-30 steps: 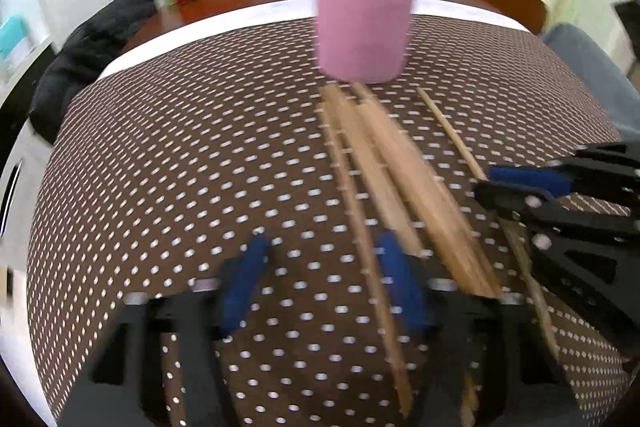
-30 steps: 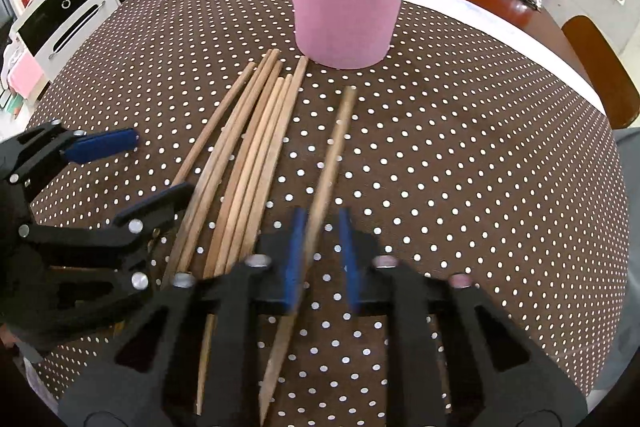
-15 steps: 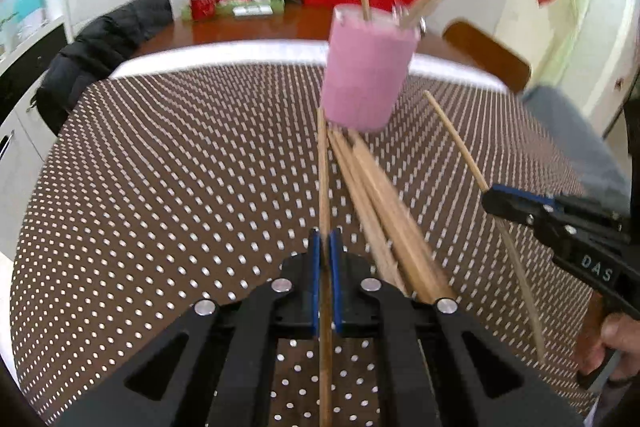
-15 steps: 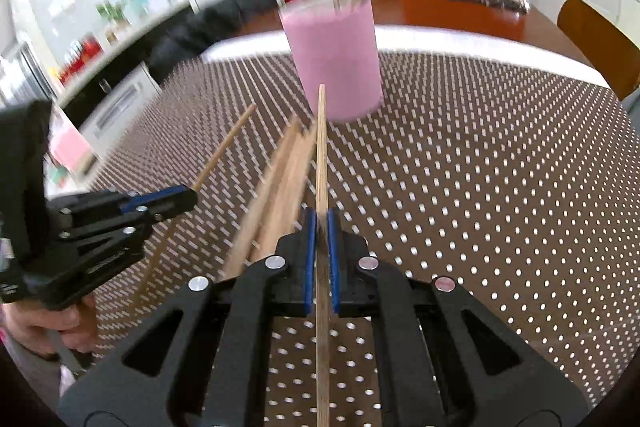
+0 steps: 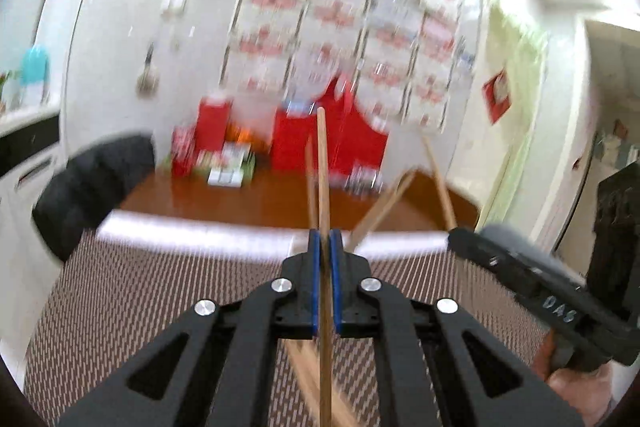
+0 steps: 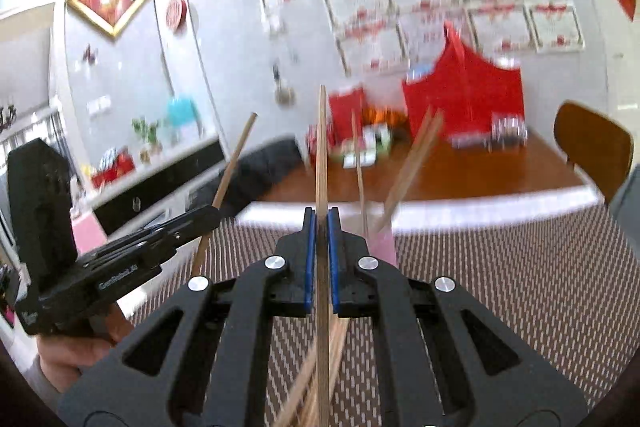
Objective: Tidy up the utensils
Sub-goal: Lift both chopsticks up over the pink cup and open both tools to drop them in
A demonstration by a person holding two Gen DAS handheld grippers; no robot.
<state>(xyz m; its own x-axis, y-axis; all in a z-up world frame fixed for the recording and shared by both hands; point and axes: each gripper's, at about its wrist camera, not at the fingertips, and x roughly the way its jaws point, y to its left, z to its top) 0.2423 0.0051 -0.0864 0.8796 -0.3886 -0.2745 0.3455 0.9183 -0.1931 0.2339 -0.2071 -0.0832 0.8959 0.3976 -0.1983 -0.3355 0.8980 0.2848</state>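
Observation:
My left gripper (image 5: 325,239) is shut on a wooden chopstick (image 5: 322,163) that points up and forward, lifted above the table. My right gripper (image 6: 321,217) is shut on another wooden chopstick (image 6: 321,147), also lifted. The pink cup (image 6: 382,247) is mostly hidden behind the right gripper; chopsticks (image 6: 412,163) stand out of it. More chopsticks (image 5: 308,371) lie on the dotted brown tablecloth (image 5: 140,291) below the grippers. The right gripper also shows in the left wrist view (image 5: 456,237), and the left gripper shows in the right wrist view (image 6: 208,215), each with its chopstick.
Red boxes and bags (image 6: 464,99) and small packets stand at the far side of the wooden table (image 6: 460,175). A black coat (image 5: 92,183) hangs over a chair at the left. A brown chair (image 6: 592,143) stands at the right.
Both grippers closed on a chopstick each, then lifted and tilted upward, so the views now look at the far wall instead of the table.

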